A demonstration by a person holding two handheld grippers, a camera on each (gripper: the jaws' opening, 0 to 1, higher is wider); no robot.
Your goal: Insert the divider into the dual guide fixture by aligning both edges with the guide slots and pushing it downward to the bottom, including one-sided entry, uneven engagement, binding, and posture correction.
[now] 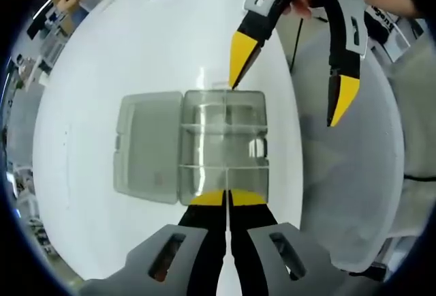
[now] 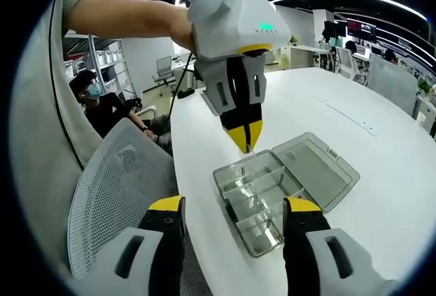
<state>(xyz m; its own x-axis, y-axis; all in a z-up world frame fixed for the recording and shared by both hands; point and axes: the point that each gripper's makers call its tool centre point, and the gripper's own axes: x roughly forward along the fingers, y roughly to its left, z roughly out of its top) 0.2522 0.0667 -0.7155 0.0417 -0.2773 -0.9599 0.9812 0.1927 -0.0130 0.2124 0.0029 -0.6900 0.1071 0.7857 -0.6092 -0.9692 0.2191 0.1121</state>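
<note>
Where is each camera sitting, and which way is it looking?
Left gripper view: rides the left claw, shut at the near rim of the clear box, looking down across the white table; the right claw, open, comes in opposite.
Right gripper view: rides the open right claw, looking back over the box at the left claw and the person's arm.
Both share the box, its open lid, and the table.

Clear compartment box (image 1: pixel 223 147) — lid open
</note>
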